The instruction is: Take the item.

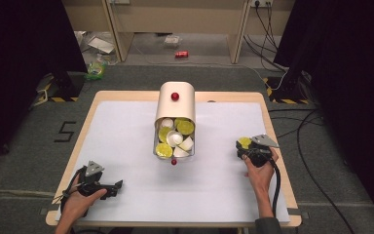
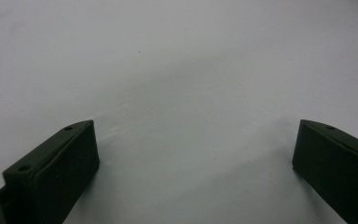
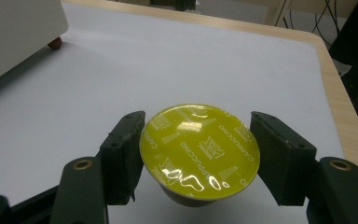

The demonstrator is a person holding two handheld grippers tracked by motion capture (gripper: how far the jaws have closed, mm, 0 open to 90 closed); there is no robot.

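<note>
The right gripper [image 1: 248,146] sits near the right edge of the surface [image 1: 126,146], the person's right hand [image 1: 260,170] wrapped around its body from below, forearm coming up from the bottom edge. Its jaws are clamped on a capsule [image 3: 199,151] with a yellow-green foil lid — lid up, pads pressing both sides, held just above the white sheet. In the high view the capsule [image 1: 244,142] shows as a yellow spot at the gripper's front.

The left gripper [image 1: 118,185] rests low near the front left corner, held in the left hand [image 1: 80,197] and pointing toward the middle; its jaws stand wide apart with bare sheet between them.

At the centre a cream box [image 1: 176,105] lies tipped toward the person, its mouth full of yellow and white capsules [image 1: 175,138]. A small red knob [image 1: 174,161] sits just at its near rim — well apart from both grippers.
</note>
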